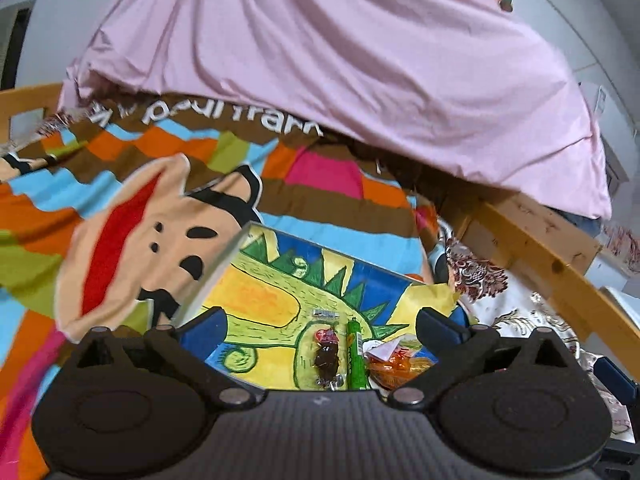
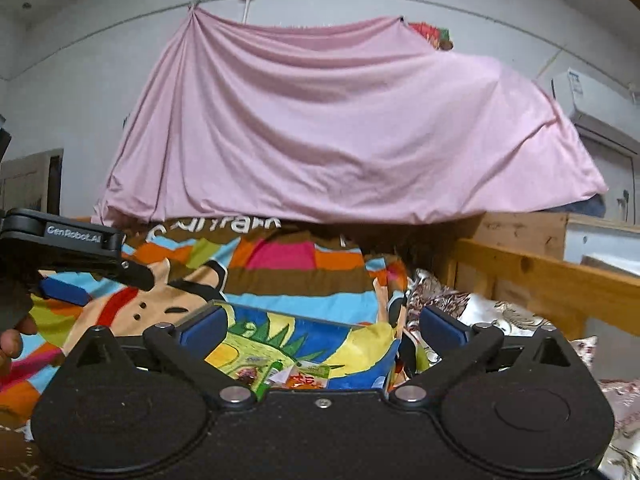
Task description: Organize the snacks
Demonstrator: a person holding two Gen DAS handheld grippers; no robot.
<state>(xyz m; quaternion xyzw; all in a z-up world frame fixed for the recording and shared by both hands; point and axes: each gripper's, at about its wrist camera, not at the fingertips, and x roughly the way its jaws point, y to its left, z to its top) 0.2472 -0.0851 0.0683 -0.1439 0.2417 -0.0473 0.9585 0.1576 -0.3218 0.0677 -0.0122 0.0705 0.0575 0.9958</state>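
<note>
A flat board with a bright dinosaur painting (image 1: pixel 280 300) lies on the bed. On it lie a clear wrapper with a dark snack (image 1: pixel 326 354), a green stick pack (image 1: pixel 355 356) and an orange packet (image 1: pixel 396 364). My left gripper (image 1: pixel 320 330) hovers just above them, open and empty. In the right wrist view the same board (image 2: pixel 320 340) shows with the snacks (image 2: pixel 296 374) at its near edge. My right gripper (image 2: pixel 322 330) is open and empty over them. The left gripper (image 2: pixel 68 248) shows at the far left there.
A colourful cartoon blanket (image 1: pixel 132 216) covers the bed. A pink sheet (image 2: pixel 340 128) hangs behind it. A wooden bed rail (image 1: pixel 552 264) runs along the right, with patterned fabric (image 1: pixel 480 276) beside it. An air conditioner (image 2: pixel 592 96) hangs on the right wall.
</note>
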